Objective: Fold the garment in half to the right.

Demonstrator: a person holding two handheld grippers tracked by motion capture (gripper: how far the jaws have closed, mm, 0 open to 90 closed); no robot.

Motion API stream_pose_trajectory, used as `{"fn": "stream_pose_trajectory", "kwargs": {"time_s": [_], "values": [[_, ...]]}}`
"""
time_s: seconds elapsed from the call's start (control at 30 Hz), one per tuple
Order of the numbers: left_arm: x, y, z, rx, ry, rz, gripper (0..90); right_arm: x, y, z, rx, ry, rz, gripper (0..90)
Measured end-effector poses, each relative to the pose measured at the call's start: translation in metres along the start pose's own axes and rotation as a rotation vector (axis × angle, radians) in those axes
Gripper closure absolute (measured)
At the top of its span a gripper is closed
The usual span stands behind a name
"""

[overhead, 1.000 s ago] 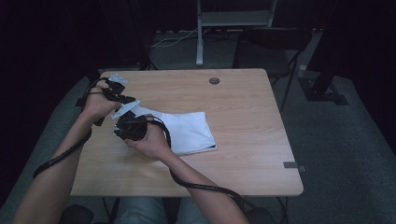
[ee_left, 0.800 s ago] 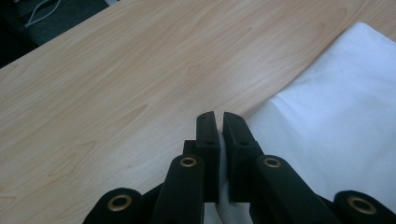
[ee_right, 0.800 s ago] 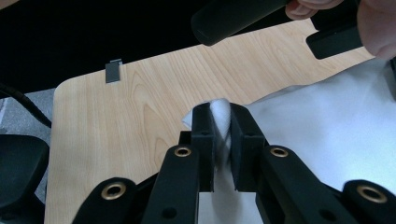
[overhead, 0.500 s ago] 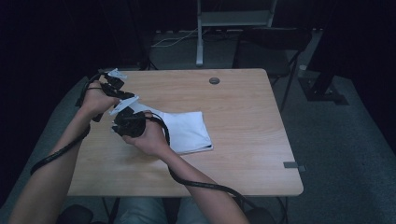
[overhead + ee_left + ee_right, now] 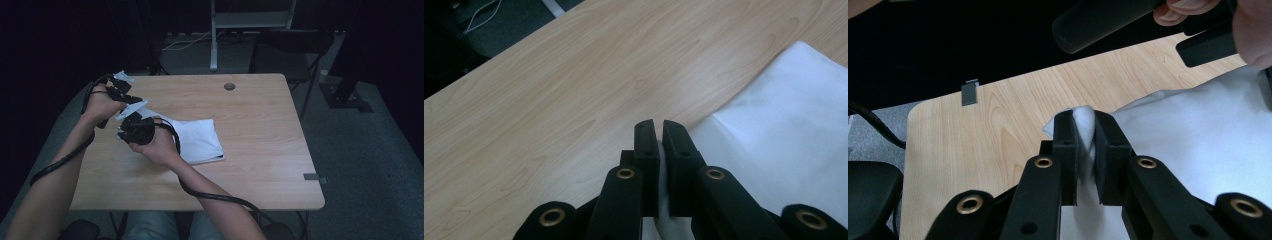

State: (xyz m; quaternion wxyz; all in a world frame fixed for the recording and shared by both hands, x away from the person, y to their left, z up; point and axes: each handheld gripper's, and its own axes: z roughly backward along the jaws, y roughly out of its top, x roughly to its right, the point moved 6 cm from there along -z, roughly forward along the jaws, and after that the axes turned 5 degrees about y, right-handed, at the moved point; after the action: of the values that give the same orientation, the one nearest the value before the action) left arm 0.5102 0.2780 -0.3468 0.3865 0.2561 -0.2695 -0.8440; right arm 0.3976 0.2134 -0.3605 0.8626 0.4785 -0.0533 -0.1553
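A white folded cloth lies on the wooden table, left of its middle. My left gripper sits at the cloth's far left corner, shut on a pinch of the cloth, seen between its jaws in the left gripper view. My right gripper, just nearer on the table, is shut on the near left corner; white cloth bulges up between its jaws. The cloth's left edge is lifted off the table between the two grippers.
A small dark round object lies near the table's far edge. A grey tab sticks out at the near right edge. A chair and a metal stand are beyond the table. Cables trail from both grippers.
Both grippers have drawn the cloth's left edge slightly leftward and the cloth has slid with them; both grips hold as before.
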Motion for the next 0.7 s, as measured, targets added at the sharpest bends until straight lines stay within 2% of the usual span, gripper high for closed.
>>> {"fn": "stream_pose_trajectory", "kwargs": {"time_s": [0.4, 0.7], "values": [[-0.0021, -0.0010, -0.0001, -0.001, 0.004, 0.006, 86.2, 0.0007, 0.0003, -0.0028, 0.002, 0.004, -0.006, 82.2], [0.0017, 0.0073, 0.0005, 0.008, 0.003, -0.001, 86.2, 0.0038, -0.0002, 0.0035, 0.008, -0.004, -0.005, 82.2]]}}
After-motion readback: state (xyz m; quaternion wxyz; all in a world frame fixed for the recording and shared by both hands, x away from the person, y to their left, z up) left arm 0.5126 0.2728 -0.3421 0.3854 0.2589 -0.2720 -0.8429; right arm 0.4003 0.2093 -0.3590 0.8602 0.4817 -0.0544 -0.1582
